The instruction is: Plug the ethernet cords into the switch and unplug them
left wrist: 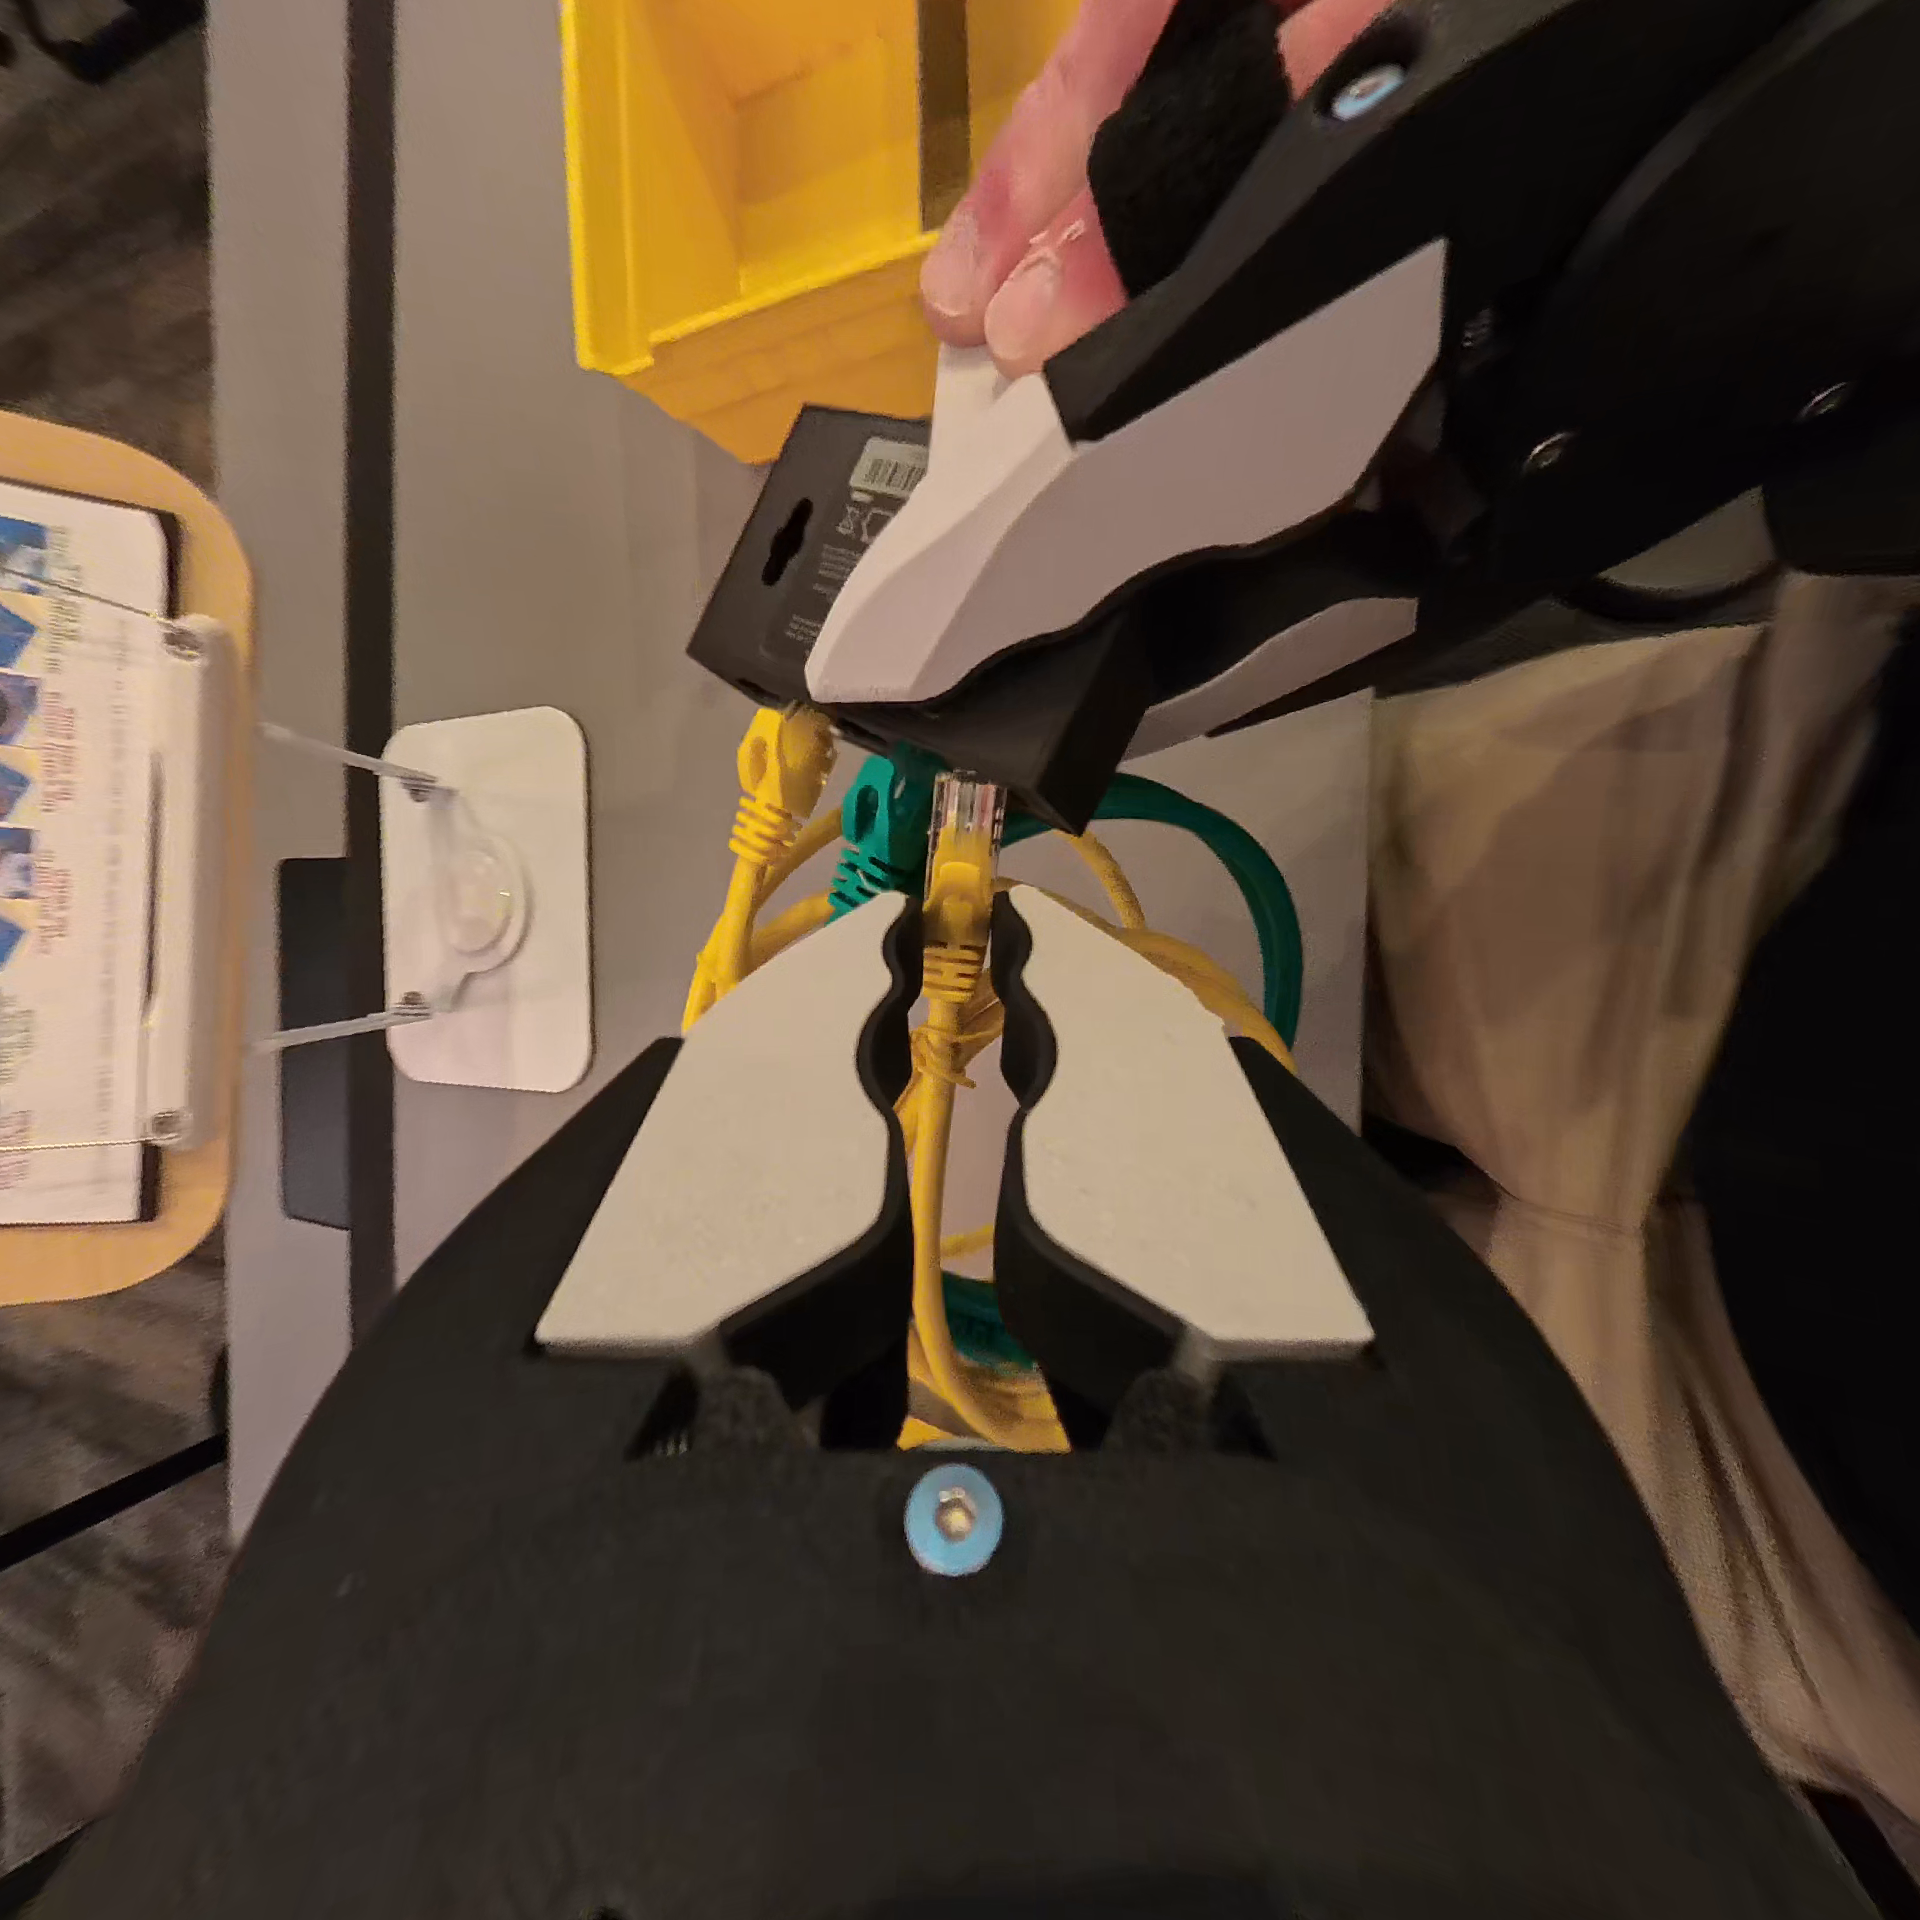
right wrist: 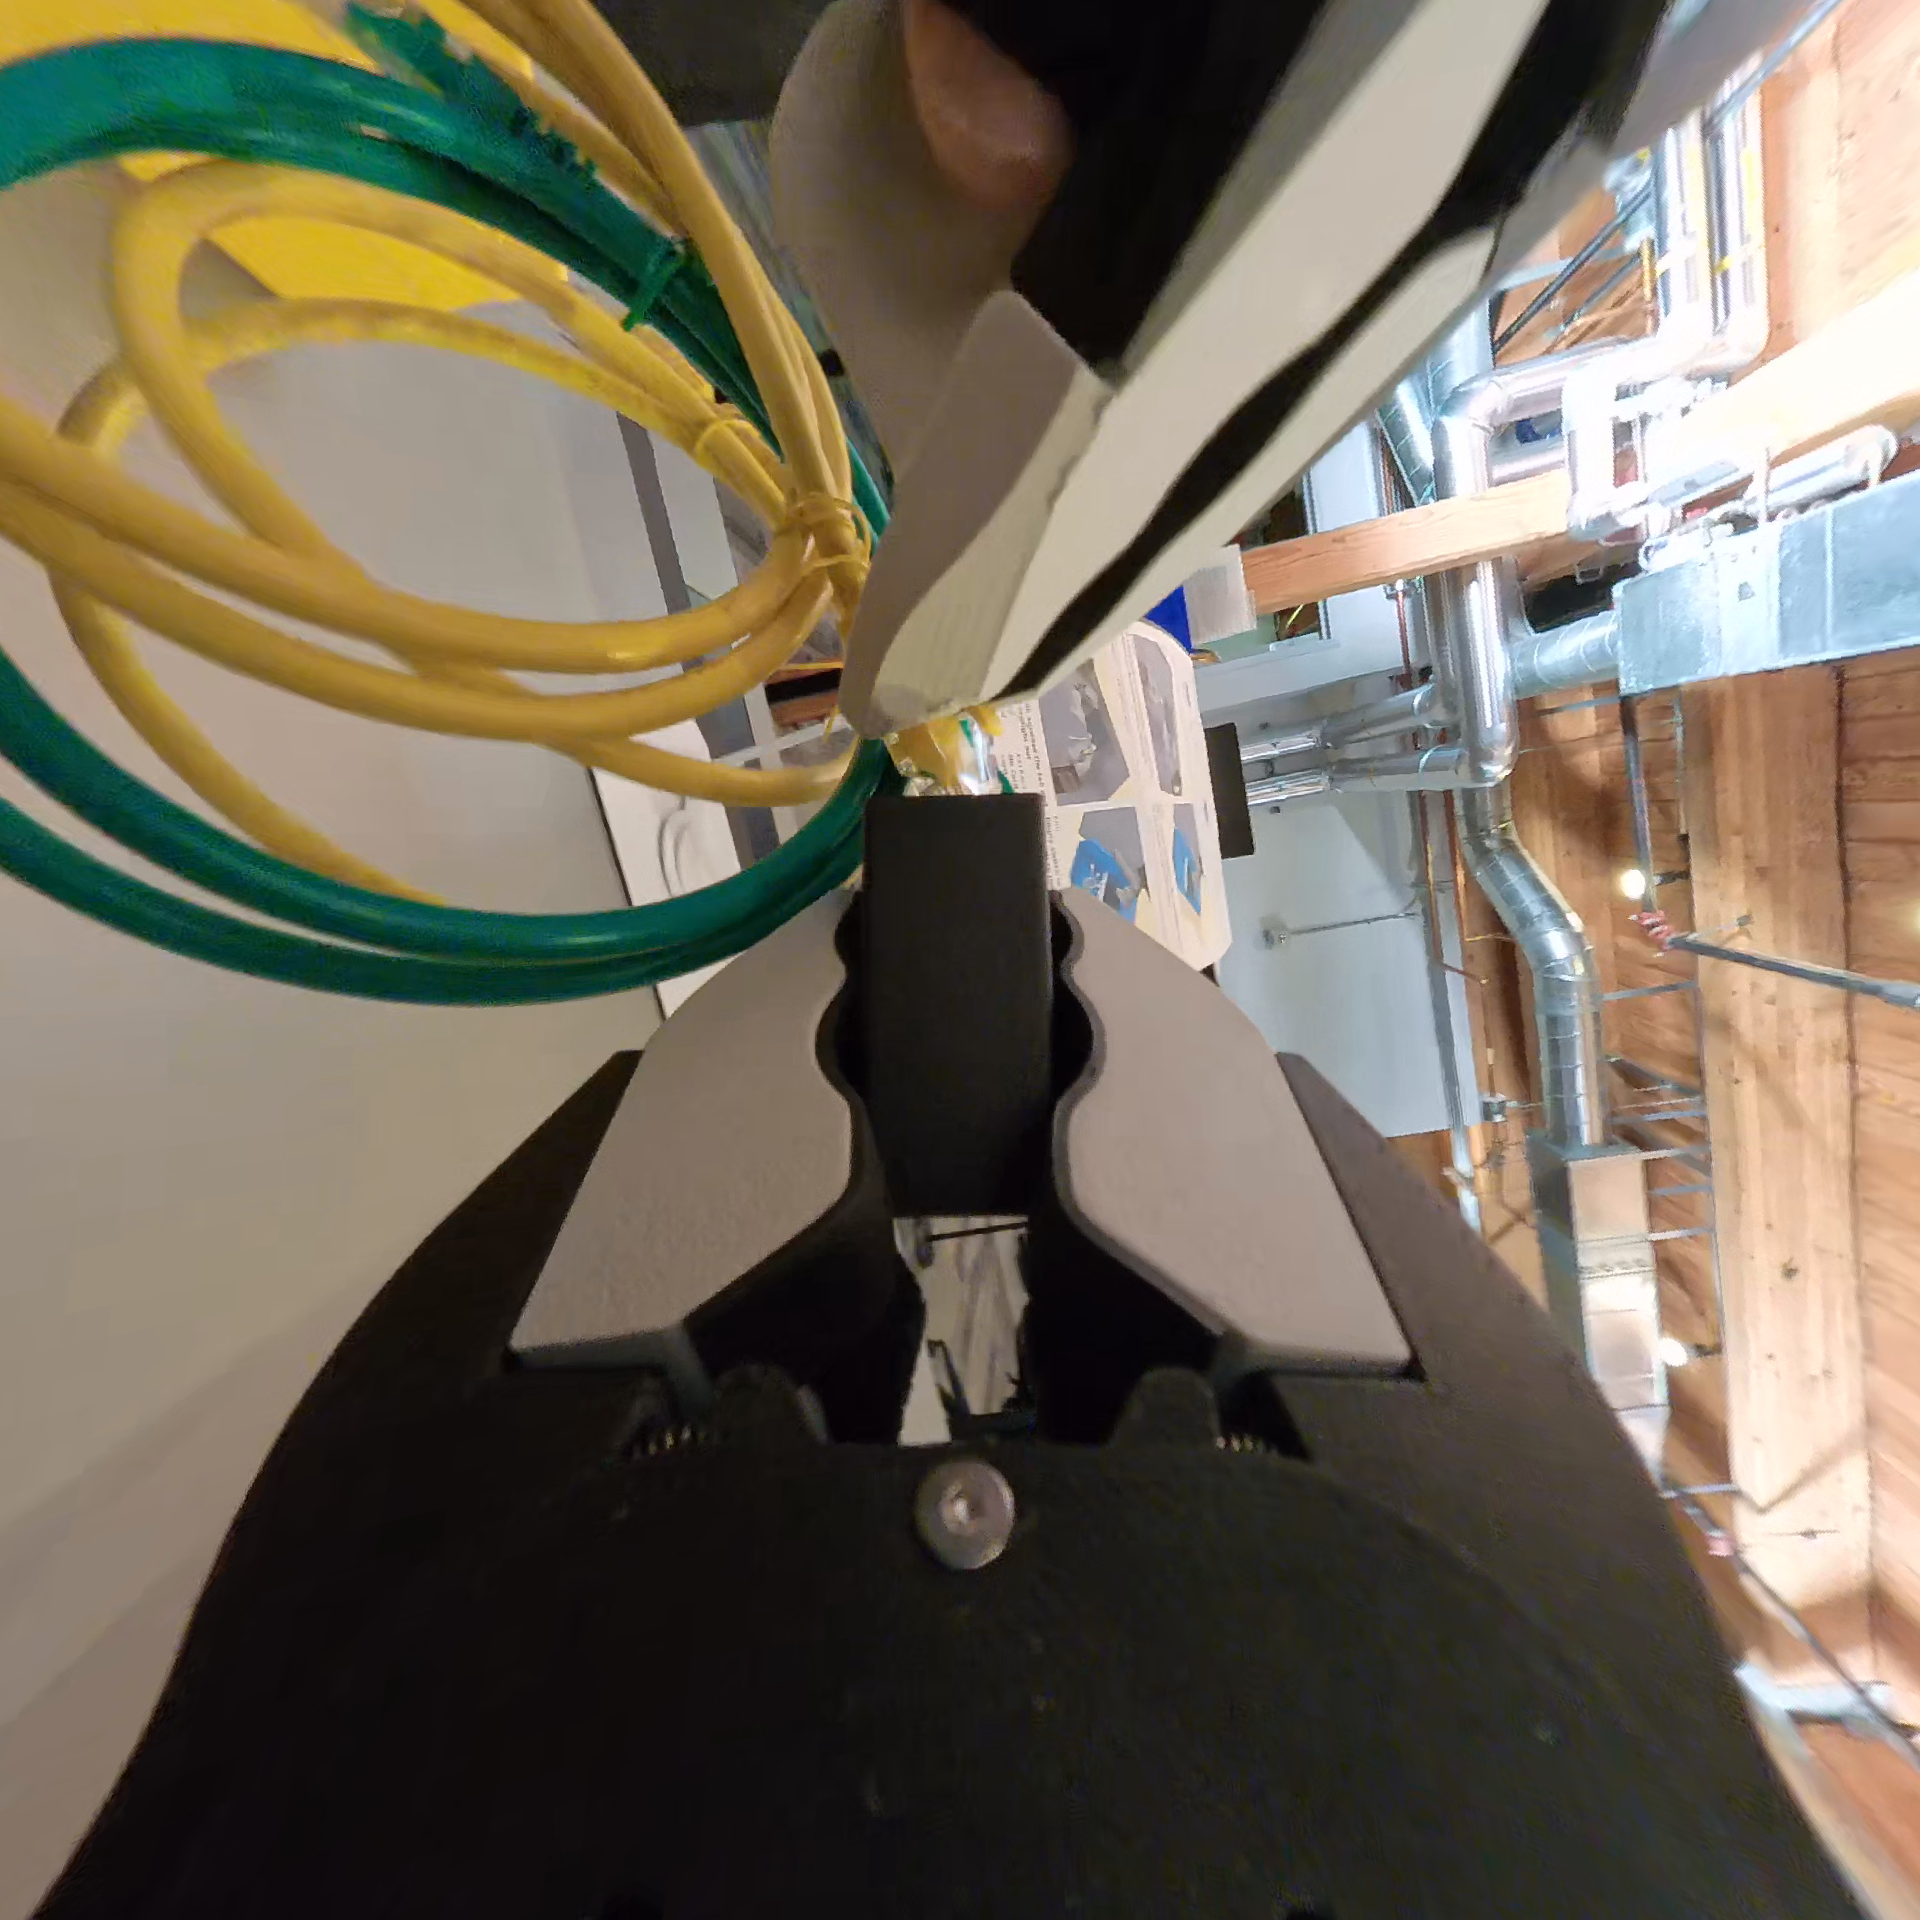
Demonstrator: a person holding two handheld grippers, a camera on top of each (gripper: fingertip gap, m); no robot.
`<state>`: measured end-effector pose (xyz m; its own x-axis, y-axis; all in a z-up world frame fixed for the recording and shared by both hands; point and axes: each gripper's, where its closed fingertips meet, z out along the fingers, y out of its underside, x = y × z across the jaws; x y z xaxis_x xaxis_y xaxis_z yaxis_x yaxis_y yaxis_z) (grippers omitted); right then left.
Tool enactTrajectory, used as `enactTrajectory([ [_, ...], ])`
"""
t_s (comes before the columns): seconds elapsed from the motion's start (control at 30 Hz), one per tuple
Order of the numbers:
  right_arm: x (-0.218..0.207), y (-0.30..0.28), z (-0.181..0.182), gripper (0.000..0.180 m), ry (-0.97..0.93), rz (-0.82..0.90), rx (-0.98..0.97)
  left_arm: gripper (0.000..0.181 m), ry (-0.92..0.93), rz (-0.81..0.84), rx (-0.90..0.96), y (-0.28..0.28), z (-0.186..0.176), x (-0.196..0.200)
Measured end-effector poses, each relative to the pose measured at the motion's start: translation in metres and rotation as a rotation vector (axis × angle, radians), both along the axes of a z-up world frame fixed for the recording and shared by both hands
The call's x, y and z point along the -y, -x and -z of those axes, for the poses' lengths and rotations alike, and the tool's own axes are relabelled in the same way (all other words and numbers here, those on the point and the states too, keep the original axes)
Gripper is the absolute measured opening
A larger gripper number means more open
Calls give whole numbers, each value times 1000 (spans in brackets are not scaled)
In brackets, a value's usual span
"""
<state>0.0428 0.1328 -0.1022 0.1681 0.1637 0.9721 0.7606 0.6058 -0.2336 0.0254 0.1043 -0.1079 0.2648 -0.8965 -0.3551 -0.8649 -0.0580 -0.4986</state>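
Note:
My left gripper (left wrist: 956, 920) is shut on the boot of a yellow ethernet cord (left wrist: 951, 951). Its clear plug (left wrist: 966, 805) points up, just short of the port edge of the black switch (left wrist: 774, 551). My right gripper (left wrist: 920, 722) comes in from the upper right and is shut on the switch. A second yellow plug (left wrist: 790, 758) touches the port edge, and a green plug (left wrist: 868, 821) sits just below it; I cannot tell if either is seated. In the right wrist view my right gripper (right wrist: 956, 920) clamps the switch (right wrist: 956, 987). The left gripper (right wrist: 904, 717) meets it from above, and yellow cord loops (right wrist: 343, 613) and green cord loops (right wrist: 436, 935) hang left.
A yellow bin (left wrist: 769, 208) sits beyond the switch on the grey surface. A white plate with a clear stand (left wrist: 488, 894) and a printed sheet on a wooden stand (left wrist: 83, 831) are to the left. A person's hand (left wrist: 1018, 239) and trousers (left wrist: 1558, 935) are on the right. My left and right fingertips are right by each other.

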Motion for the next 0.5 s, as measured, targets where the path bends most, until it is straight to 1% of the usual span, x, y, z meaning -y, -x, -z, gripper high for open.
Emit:
enactTrajectory([
  [0.03,-2,-2,-1,29,18,-2,-21,12,-35,-7,6,-2,-3,-3],
  [0.2,-4,-4,4,29,34,-17,-15,11,-159,5,-107,-2,1,-3],
  [0.3,-4,-6,1,29,41,-32,-26,12,-184,5,-58,-5,-5,-1],
  [0.4,0,-5,1,29,24,-49,-22,12,-152,19,-36,-2,-5,7],
  [0.5,7,1,1,29,-8,-79,8,12,-57,68,-40,2,-1,17],
])
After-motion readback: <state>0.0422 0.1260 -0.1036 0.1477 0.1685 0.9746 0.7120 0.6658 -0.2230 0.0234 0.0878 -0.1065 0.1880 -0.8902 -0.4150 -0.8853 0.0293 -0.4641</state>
